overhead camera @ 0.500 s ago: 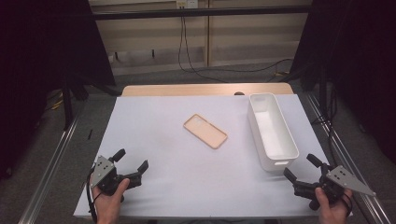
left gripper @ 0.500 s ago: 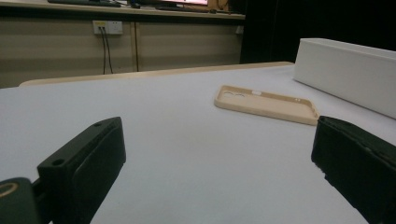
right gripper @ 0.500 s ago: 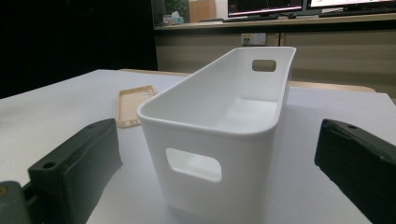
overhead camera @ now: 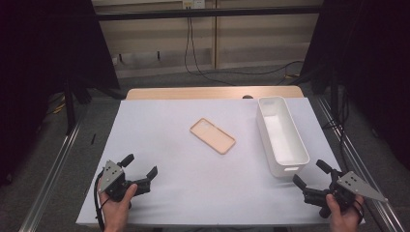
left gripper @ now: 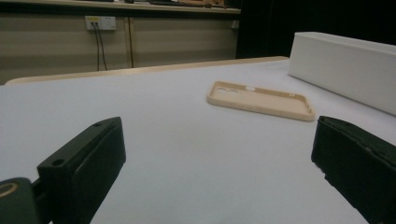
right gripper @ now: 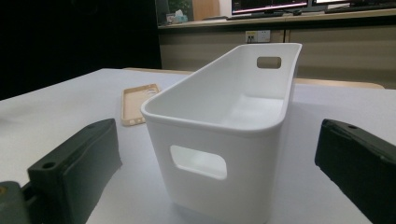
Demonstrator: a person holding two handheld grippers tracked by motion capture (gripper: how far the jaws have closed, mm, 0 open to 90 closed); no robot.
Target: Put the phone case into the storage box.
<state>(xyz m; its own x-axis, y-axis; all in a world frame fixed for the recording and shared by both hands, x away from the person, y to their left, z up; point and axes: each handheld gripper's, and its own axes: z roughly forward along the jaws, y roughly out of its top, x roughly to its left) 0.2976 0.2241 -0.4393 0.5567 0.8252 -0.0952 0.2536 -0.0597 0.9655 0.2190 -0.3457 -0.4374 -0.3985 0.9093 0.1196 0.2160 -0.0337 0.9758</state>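
Note:
A tan phone case (overhead camera: 212, 136) lies flat in the middle of the white table cover, hollow side up; it also lies ahead in the left gripper view (left gripper: 260, 99) and left of the bin in the right gripper view (right gripper: 137, 103). A long white bin (overhead camera: 281, 135) with handle cut-outs stands to its right, empty inside (right gripper: 223, 116). My left gripper (overhead camera: 140, 167) rests near the front left corner, open, nothing between its jaws (left gripper: 215, 172). My right gripper (overhead camera: 312, 173) sits at the front right, just short of the bin's near end, open and empty (right gripper: 219, 177).
The white cover (overhead camera: 164, 145) spans most of the table; a wooden strip (overhead camera: 212, 93) shows along the far edge. Metal rails (overhead camera: 53, 164) run down both sides. Cables hang from a wall socket (overhead camera: 196, 4) behind the table.

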